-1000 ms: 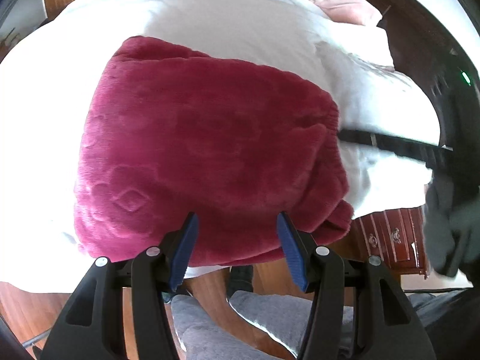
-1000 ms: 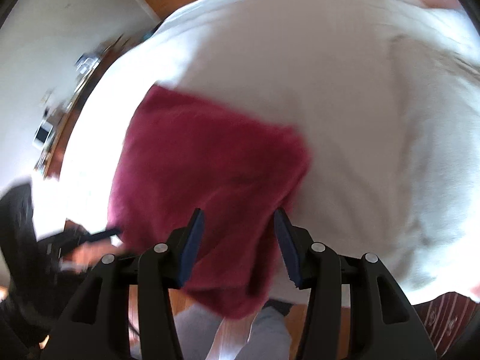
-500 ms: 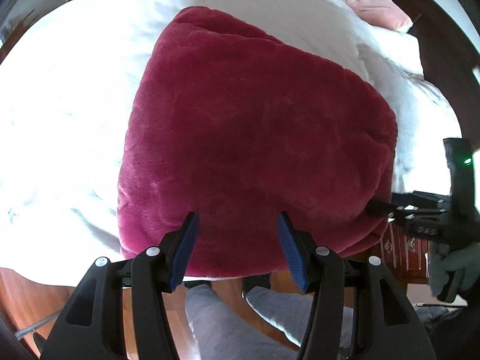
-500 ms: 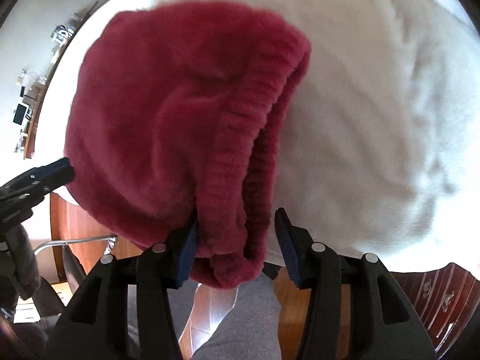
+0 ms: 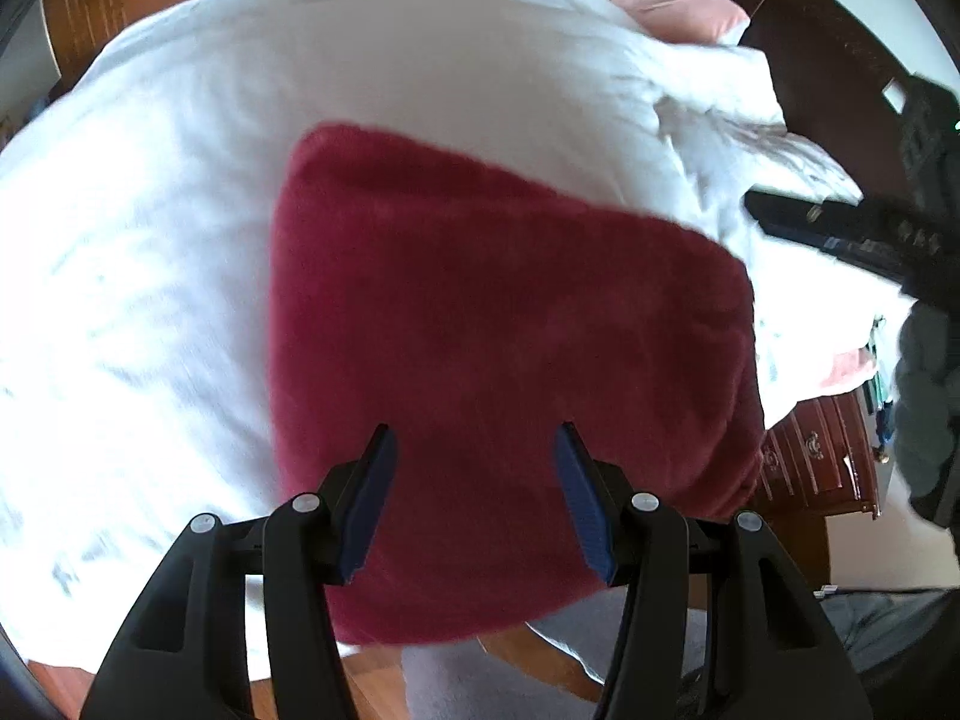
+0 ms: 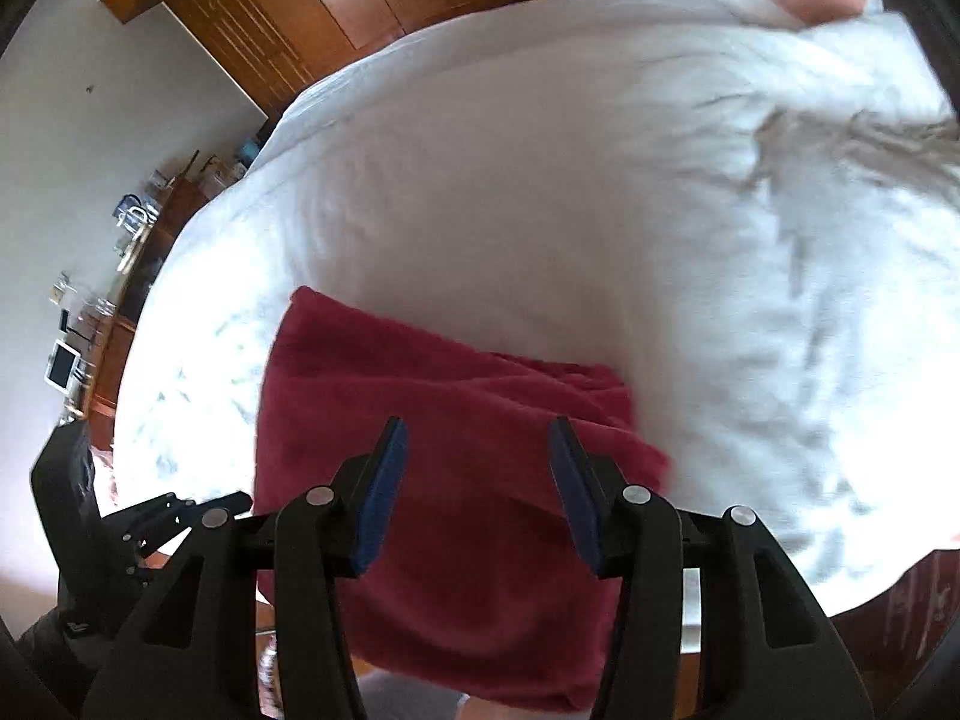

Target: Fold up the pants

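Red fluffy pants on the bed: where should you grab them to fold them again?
Probably the near edge of the pants, which hangs over the side of the bed by the person. Come from that side with both grippers, left gripper and right gripper, whose jaws are open, so one goes above and one below the edge.

Both views are motion-blurred: the folded pants point(image 5: 510, 372) show no pile texture or seam detail, and their outline is soft. In the right wrist view their near edge at 6 o'clock is cut off by the frame and partly hidden behind the right gripper point(image 6: 477, 480). In the left wrist view, the right gripper enters at 3 o'clock, its fingertips smeared, its body cropped. Small items on the sideboard point(image 6: 120, 300) at 9 o'clock are too small to identify. The pink pillow point(image 5: 666, 0) at 1 o'clock is cropped.
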Demonstrator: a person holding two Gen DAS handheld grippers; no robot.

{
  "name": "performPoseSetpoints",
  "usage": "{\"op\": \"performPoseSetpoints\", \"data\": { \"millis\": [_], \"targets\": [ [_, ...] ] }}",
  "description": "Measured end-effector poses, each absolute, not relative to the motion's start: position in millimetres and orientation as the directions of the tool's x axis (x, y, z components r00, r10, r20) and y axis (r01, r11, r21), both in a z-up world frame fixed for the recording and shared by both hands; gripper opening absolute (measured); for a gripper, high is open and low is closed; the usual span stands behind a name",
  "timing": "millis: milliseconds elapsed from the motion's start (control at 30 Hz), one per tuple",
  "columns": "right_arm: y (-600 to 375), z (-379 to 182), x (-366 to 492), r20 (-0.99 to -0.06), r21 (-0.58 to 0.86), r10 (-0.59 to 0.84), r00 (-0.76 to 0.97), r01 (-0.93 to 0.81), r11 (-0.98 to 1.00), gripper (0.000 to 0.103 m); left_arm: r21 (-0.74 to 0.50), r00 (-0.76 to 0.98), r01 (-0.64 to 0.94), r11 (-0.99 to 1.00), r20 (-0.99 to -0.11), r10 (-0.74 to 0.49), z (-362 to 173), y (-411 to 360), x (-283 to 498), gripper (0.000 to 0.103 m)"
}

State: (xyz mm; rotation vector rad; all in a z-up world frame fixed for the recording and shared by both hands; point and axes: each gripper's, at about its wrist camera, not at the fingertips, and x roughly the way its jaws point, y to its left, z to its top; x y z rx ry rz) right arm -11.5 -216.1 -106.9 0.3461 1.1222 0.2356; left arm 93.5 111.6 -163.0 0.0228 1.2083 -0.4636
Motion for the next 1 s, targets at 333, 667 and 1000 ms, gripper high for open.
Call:
{"op": "performPoseSetpoints", "data": {
  "millis": [333,667,1000],
  "targets": [
    [-222,-189,-5,-0.906,0.342,0.261,0.334,0.211,0.916,0.049,-0.201,0.260,0.355,0.913,-0.917,-0.303,-163,110,188,0.055],
    [-203,-178,-22,-0.919,0.229,0.141,0.369,0.207,0.951,0.049,-0.040,0.209,0.450,0.892,-0.966,-0.149,-225,63,272,0.055],
    [-199,-146,-17,-0.883,0.268,0.152,0.444,0.213,0.939,0.049,-0.086,0.191,0.394,0.915,-0.966,-0.173,-245,88,303,0.056]
  ]
}}
